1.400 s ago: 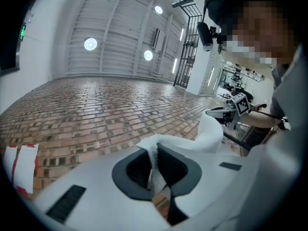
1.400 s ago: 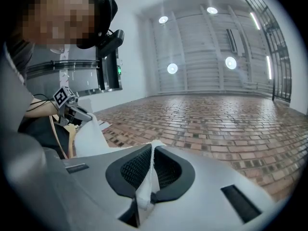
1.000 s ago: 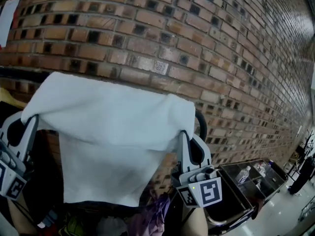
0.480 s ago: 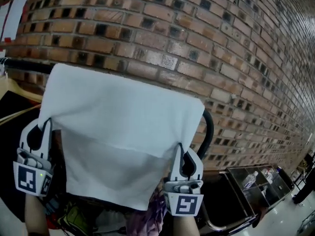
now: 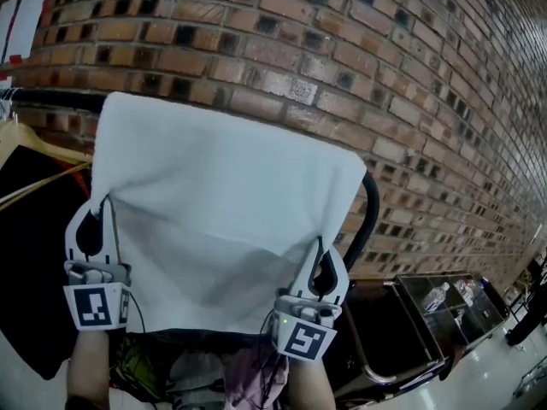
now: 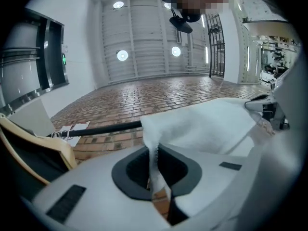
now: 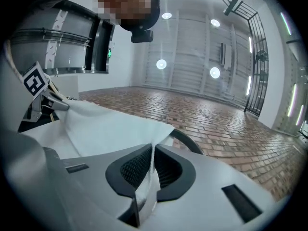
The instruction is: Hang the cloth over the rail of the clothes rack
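Cloth (image 5: 224, 190) draped ovr rail (image 5: 60, 100).

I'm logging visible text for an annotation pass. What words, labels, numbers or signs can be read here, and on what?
No words or numbers are readable.
Marker on the left cube, marker on the right cube: black-and-white square patterns, no letters.
White paper on the brick wall: no print that can be made out.
Green lit sign: too small to read.
Bottle at the lower right: label too small.
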A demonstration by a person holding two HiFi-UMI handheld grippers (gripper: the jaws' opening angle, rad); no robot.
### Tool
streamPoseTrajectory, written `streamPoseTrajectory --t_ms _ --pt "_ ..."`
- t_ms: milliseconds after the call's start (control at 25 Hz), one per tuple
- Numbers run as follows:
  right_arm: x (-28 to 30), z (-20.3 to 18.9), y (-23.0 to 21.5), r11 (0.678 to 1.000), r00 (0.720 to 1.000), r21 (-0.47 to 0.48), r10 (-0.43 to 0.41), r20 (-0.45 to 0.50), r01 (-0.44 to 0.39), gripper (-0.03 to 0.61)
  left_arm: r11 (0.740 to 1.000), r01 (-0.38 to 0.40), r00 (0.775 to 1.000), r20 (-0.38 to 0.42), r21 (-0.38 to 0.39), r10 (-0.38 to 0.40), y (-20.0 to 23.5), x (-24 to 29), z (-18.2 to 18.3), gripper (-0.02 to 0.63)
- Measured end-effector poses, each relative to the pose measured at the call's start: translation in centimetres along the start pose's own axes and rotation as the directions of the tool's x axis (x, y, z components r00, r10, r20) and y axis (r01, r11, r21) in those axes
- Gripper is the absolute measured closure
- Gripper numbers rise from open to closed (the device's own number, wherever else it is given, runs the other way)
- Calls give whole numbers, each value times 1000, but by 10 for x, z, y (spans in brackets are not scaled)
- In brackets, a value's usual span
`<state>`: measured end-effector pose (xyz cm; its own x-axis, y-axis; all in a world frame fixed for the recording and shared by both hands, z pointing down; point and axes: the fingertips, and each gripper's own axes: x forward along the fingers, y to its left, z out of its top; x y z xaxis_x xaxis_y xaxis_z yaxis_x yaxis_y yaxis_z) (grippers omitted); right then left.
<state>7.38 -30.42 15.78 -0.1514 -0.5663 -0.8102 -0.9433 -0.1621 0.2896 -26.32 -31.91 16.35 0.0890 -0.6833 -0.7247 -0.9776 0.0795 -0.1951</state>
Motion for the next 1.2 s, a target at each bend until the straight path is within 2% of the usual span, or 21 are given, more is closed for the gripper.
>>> streamPoseTrajectory --t_ms 200,600,840,1000,1200 --pt "-15 -4 15 999 1000 -24 -24 -14 24 554 998 -13 999 -31 -62 11 -7 -14 -18 568" --pt "-37 -5 40 999 999 -46 -28 -16 27 554 998 -4 1000 -6 -58 3 -22 -39 -27 568" --pt "-52 -22 37 997 997 -66 -42 -70 37 554 999 40 999 -31 -27 -41 -28 -52 -41 568" --pt "-67 -38 35 998 992 -47 -56 -117 50 554 999 43 996 -75 -29 -45 -31 -67 -59 568" --pt "-93 -60 46 997 982 -72 -55 -183 43 554 999 47 991 -124 -25 -50 -36 -83 -83 568"
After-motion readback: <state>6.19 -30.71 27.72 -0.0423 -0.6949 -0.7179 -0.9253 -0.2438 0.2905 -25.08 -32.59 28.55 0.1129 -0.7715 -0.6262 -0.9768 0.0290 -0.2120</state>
